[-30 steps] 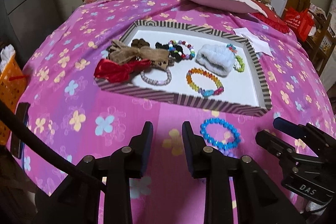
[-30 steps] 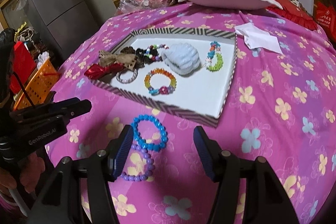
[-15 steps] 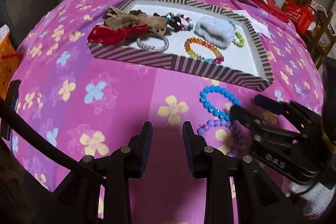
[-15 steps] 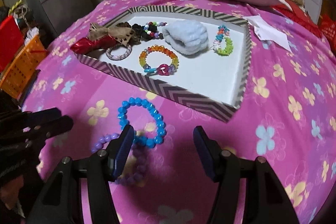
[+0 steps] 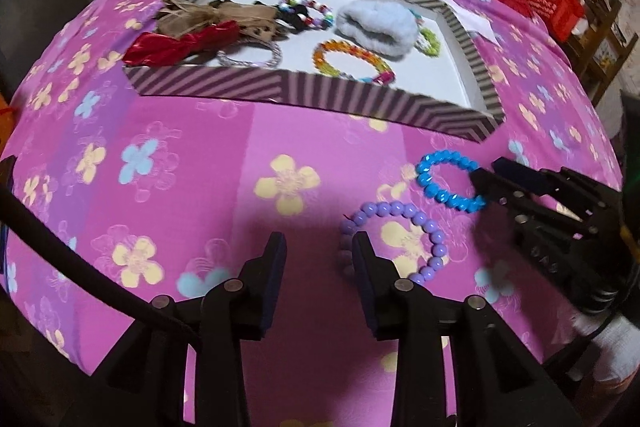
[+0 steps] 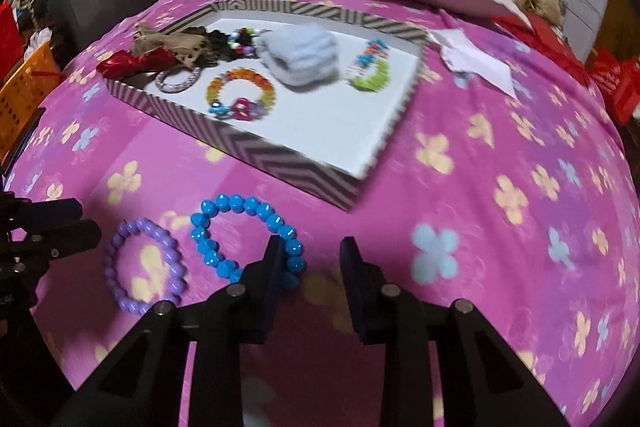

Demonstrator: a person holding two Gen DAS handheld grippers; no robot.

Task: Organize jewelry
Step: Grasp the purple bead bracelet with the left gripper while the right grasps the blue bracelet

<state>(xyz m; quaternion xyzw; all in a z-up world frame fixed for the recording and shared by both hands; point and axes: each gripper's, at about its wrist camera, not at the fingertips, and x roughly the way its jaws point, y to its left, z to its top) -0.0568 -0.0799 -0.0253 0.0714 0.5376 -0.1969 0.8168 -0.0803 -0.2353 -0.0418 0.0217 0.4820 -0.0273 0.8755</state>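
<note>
Left wrist view: left gripper [image 5: 318,253] spread and opening, nothing between the jaws; its right finger sits at the purple bead bracelet [image 5: 400,239] rim. Blue bead bracelet [image 5: 448,181] lies beside it on the pink floral bedspread [image 5: 168,163], near the front edge, right gripper [image 5: 492,175] tips at its far side. Striped tray [image 5: 360,99] behind holds the other jewelry.

Right wrist view: right gripper [image 6: 310,259] closing, jaws astride the blue bracelet's [image 6: 244,235] near beads, pads not yet pressing. Purple bracelet [image 6: 144,265] to its left, just apart.
</note>
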